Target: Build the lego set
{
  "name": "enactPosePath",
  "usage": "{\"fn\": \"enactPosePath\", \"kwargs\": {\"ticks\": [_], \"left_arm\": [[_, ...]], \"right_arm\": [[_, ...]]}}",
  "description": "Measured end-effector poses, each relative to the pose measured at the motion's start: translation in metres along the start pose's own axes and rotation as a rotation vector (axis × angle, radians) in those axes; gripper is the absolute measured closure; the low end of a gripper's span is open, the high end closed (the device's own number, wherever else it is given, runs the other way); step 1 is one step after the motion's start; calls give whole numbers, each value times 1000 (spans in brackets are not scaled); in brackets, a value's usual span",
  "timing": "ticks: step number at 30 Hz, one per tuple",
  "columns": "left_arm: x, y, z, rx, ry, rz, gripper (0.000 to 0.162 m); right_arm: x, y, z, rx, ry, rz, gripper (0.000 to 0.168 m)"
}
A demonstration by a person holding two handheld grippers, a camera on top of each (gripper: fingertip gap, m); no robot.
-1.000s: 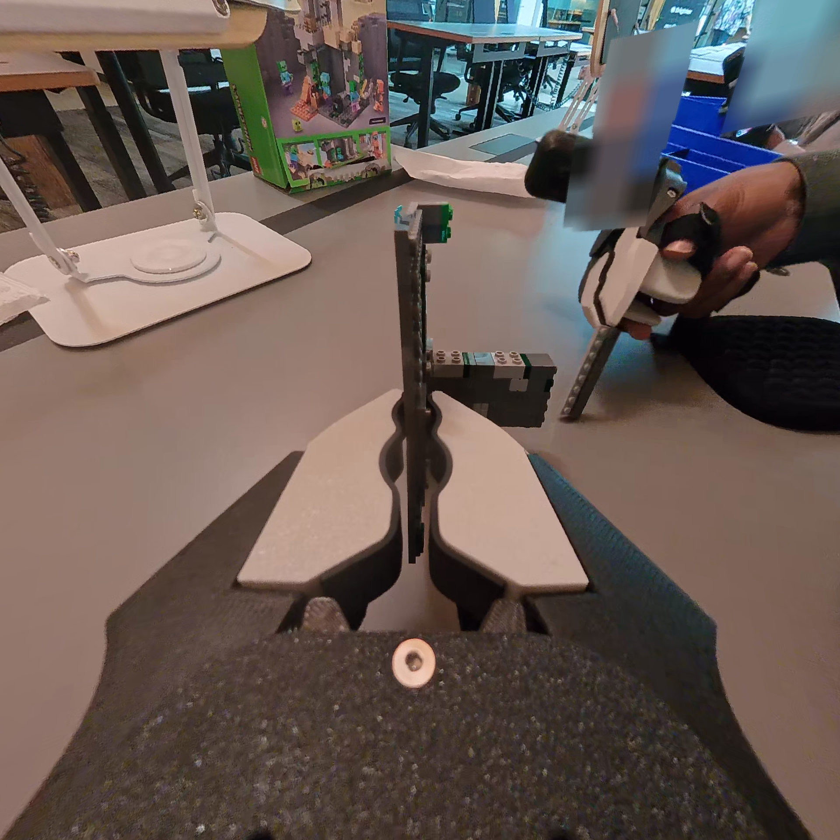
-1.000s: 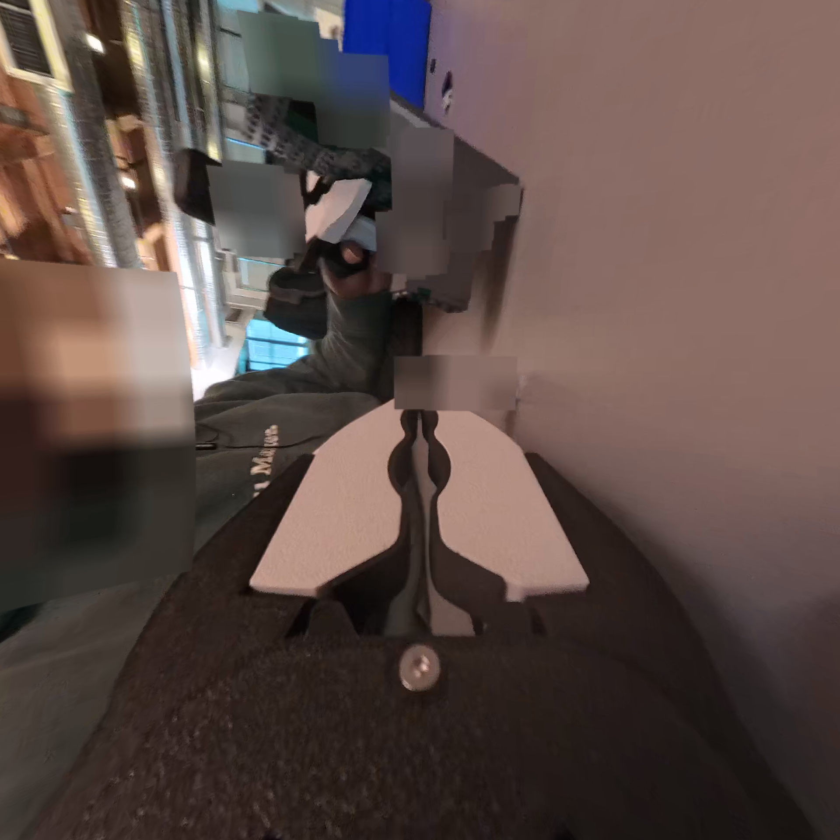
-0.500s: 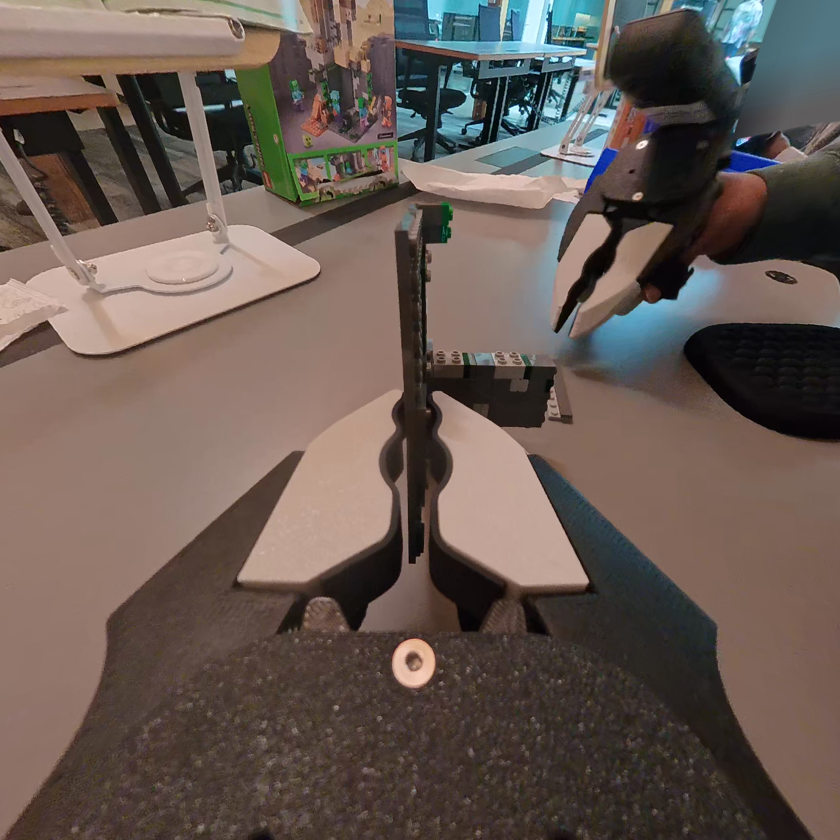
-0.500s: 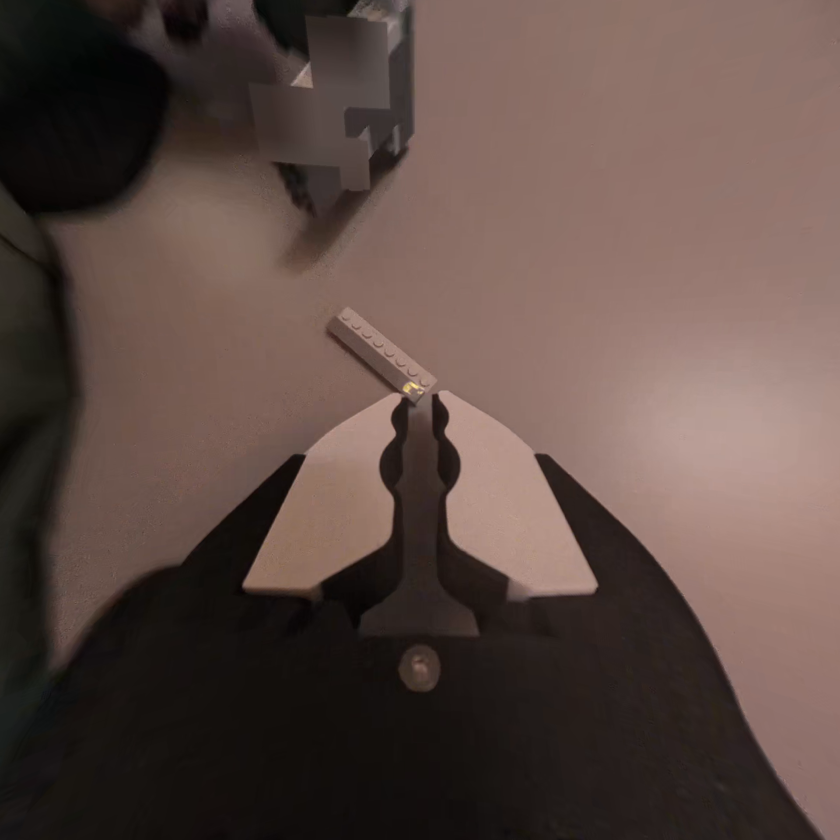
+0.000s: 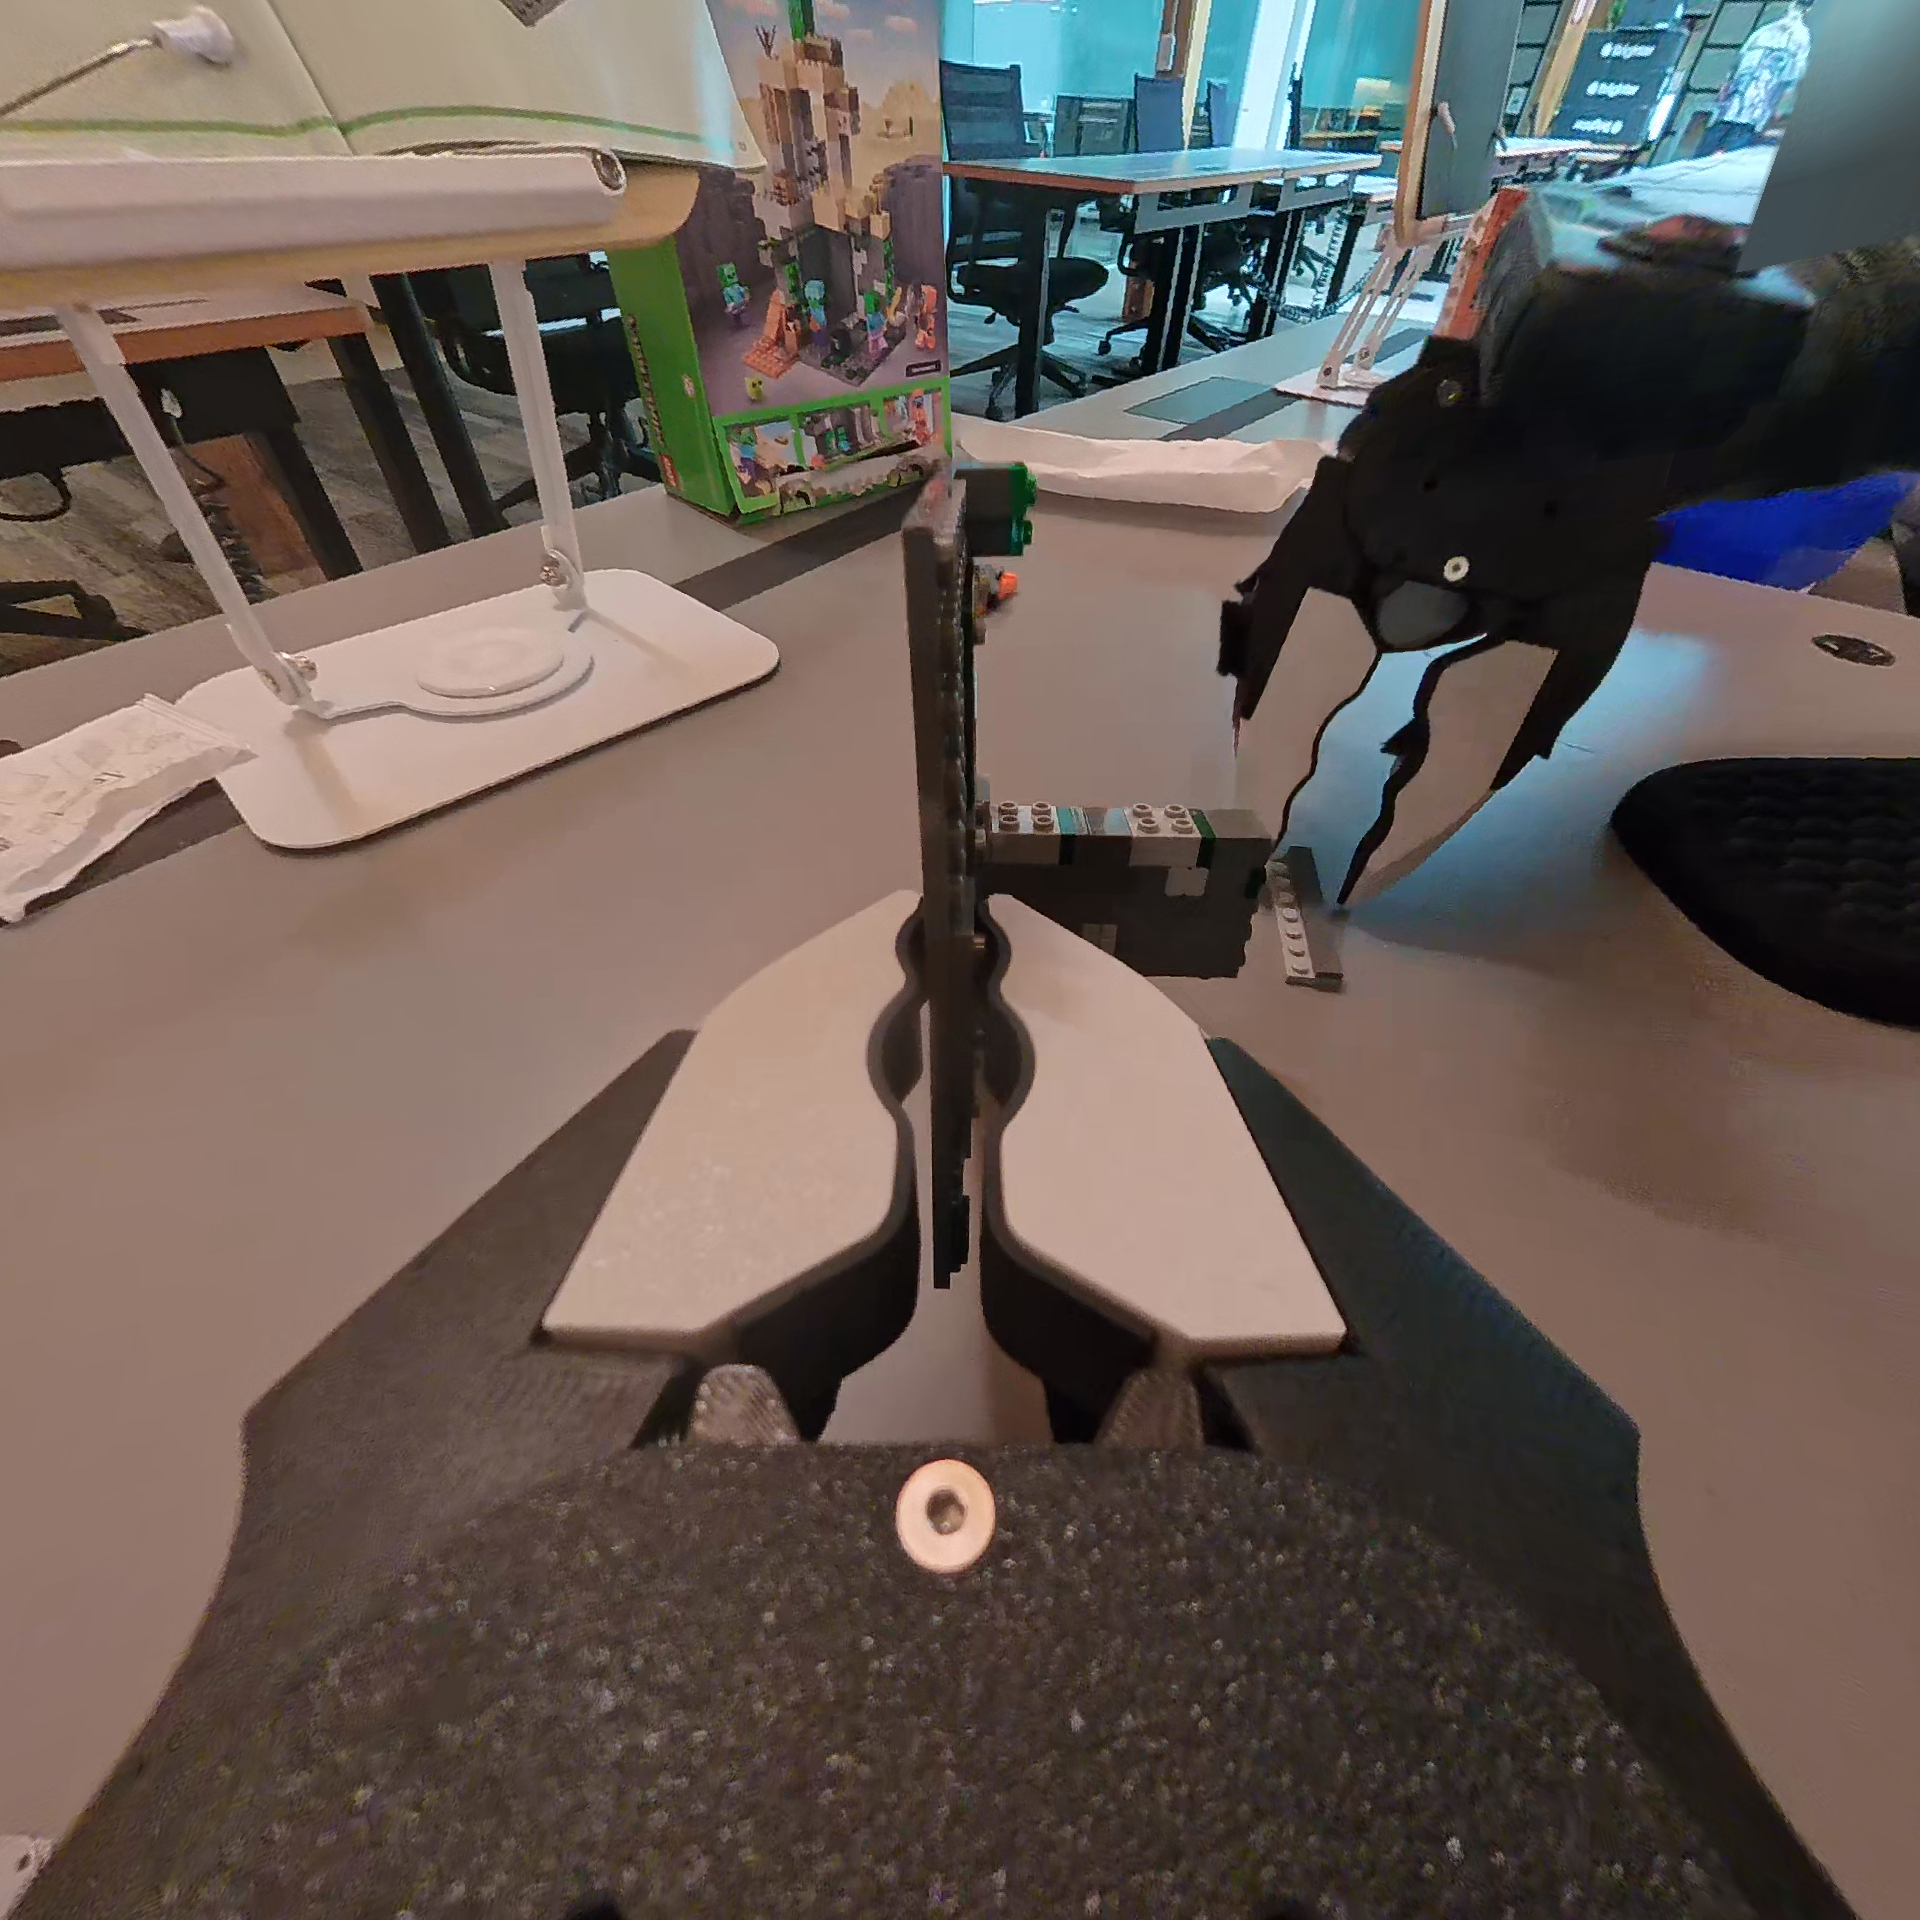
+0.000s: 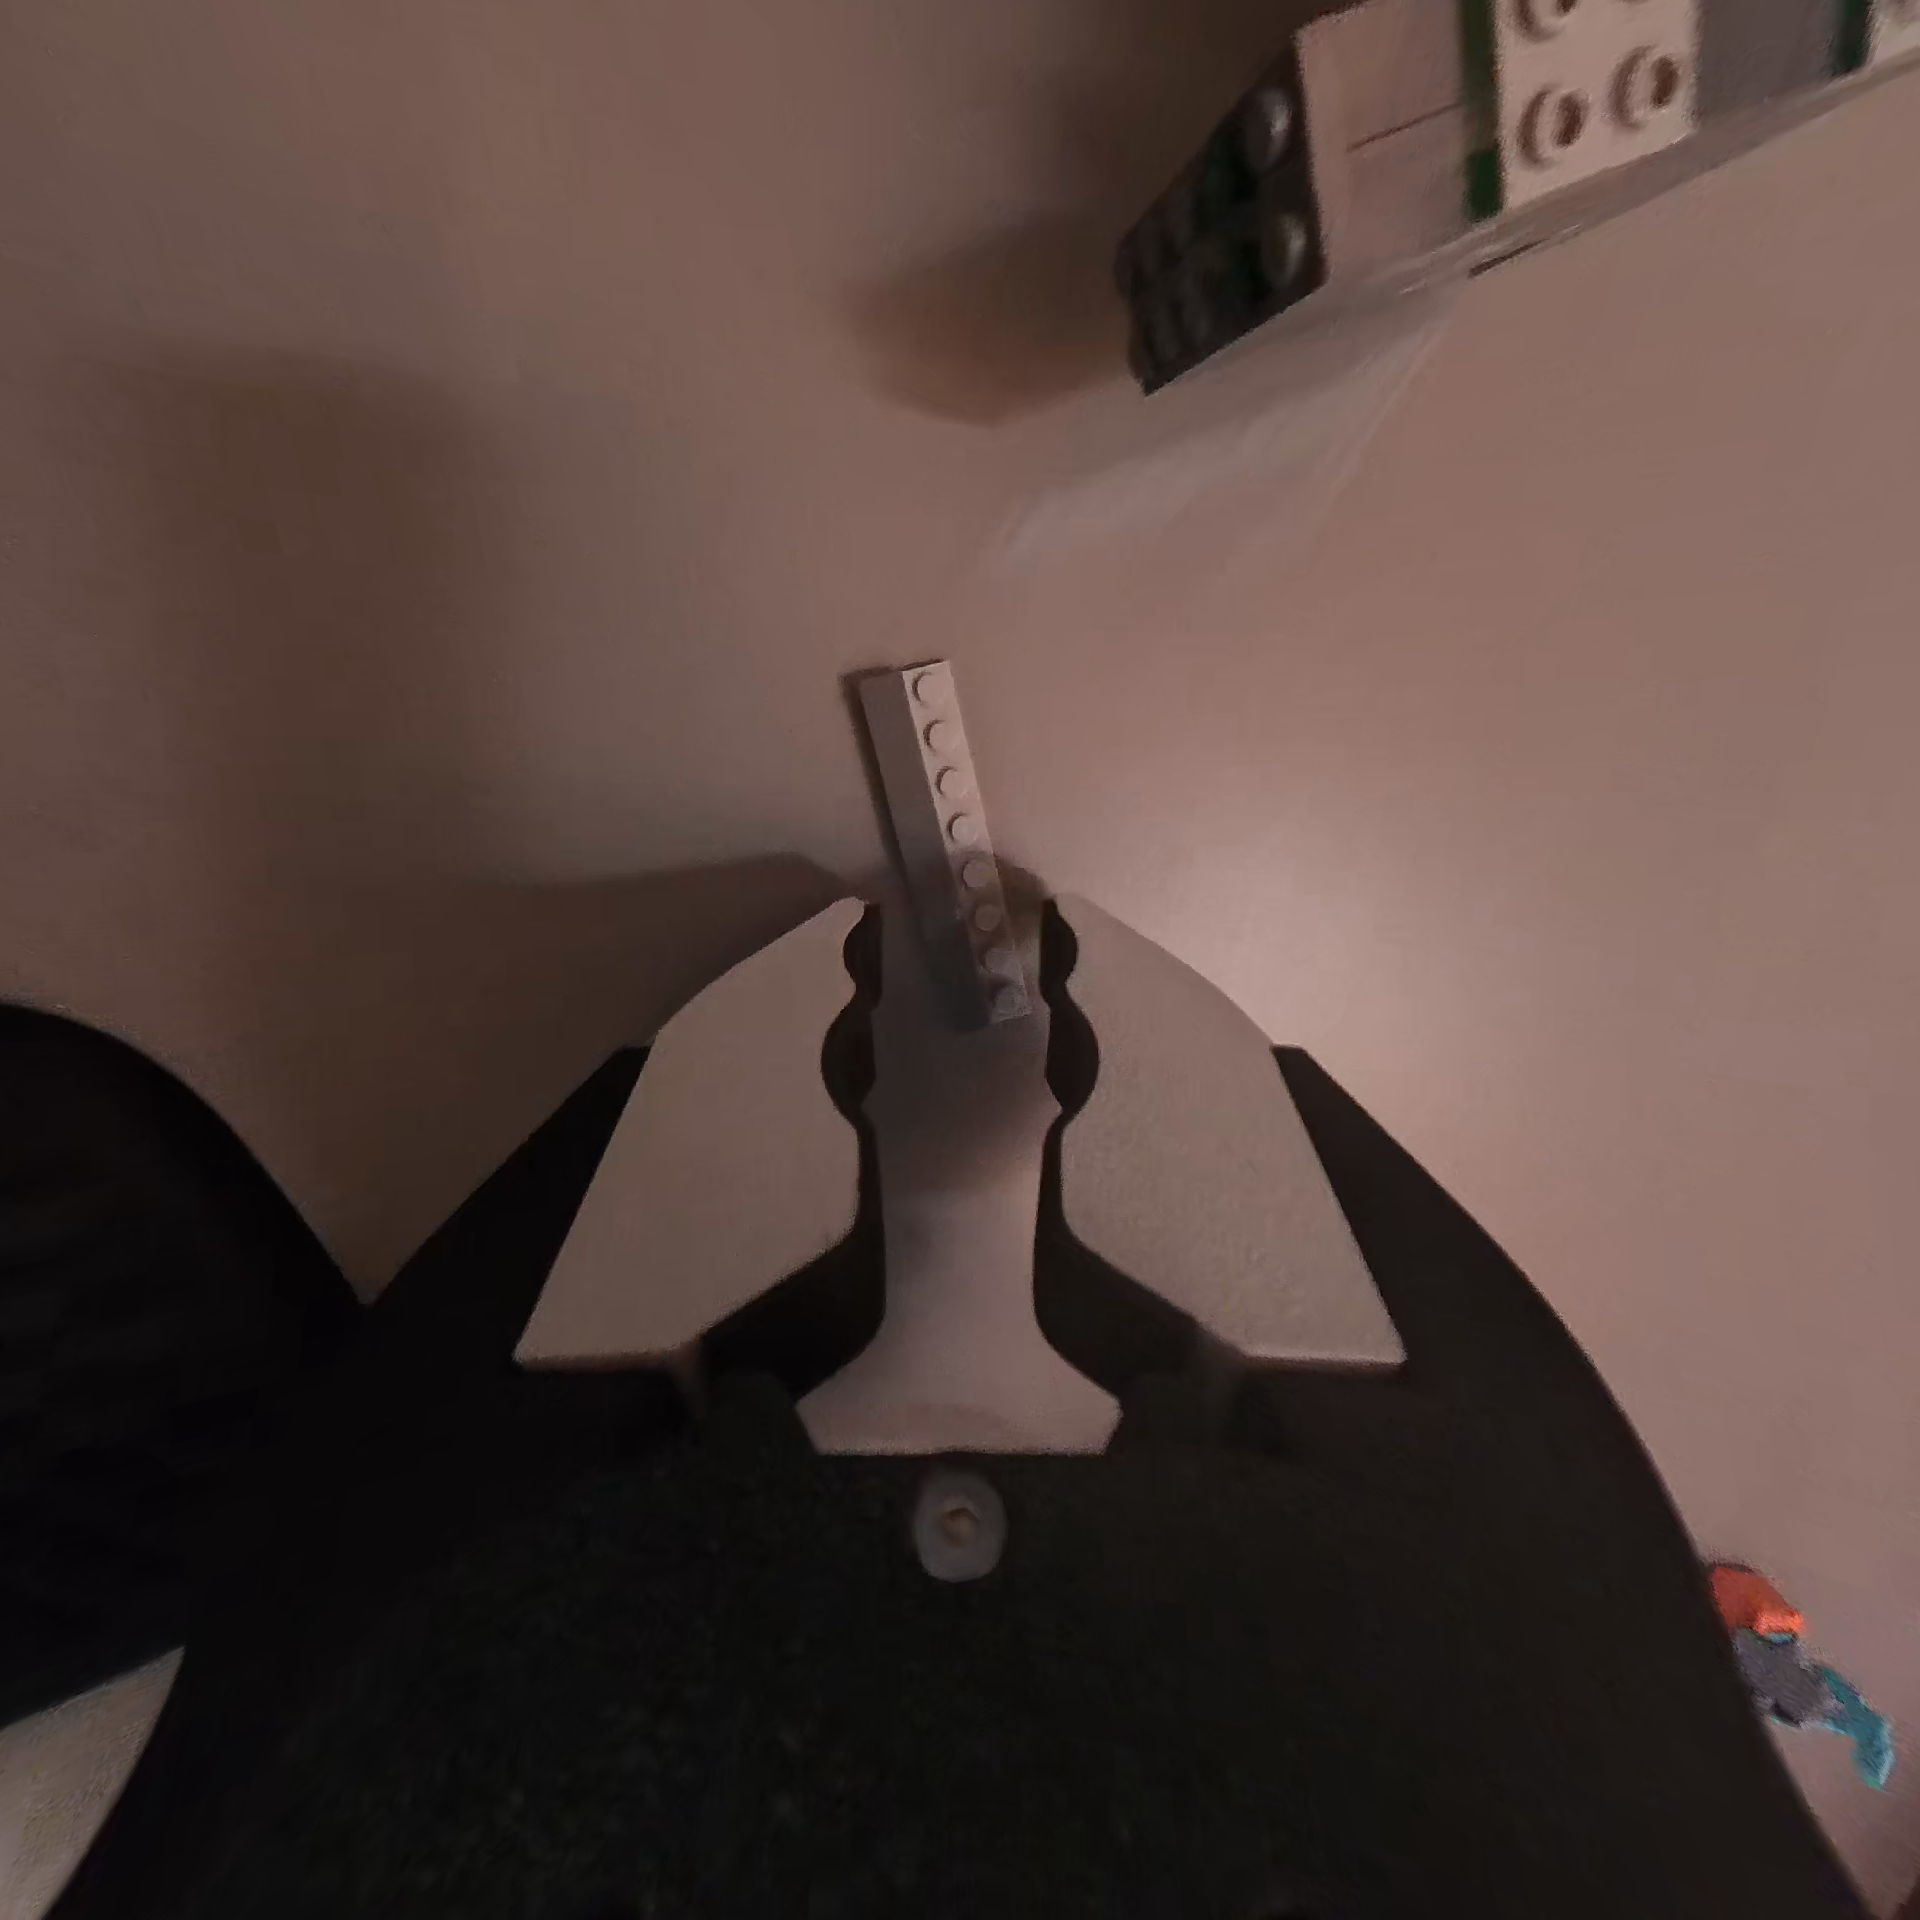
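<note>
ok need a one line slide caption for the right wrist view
Open right claw straddling one end of a long grey lego plate lying on the table, the lego build just beyond.

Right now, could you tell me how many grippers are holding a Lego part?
1. The left gripper is clamped on the upright dark plate; the right gripper is open, straddling the loose grey strip on the table.

Print on box (image 5: pixel 805 301) — not repeated.
</note>
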State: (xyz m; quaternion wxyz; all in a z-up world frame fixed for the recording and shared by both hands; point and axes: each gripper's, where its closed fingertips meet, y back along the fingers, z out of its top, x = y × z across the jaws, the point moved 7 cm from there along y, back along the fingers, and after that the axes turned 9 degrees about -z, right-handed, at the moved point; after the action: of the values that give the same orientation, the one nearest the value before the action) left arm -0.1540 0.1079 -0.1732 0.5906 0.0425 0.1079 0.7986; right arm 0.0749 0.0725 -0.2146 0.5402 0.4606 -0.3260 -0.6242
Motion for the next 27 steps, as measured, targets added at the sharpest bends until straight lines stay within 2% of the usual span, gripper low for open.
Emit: {"fn": "enactPosePath", "kwargs": {"ticks": [3,9,18,22,27], "left_arm": [[1,0,0,-8,2,6,156],[5,3,1,-17,-18,59,156],[6,5,6,-10,-81,209,156],[7,8,8,-16,-75,238,156],[8,11,9,-28,-61,258,156]], "right_arm": [[0,-3,1,8,-10,52,151],[-1,-1,4,14,-215,3,153],[-43,58,53,-183,-689,-180,153],[-65,56,77,-211,-814,-150,153],[-79,38,96,-150,-865,-121,153]]}}
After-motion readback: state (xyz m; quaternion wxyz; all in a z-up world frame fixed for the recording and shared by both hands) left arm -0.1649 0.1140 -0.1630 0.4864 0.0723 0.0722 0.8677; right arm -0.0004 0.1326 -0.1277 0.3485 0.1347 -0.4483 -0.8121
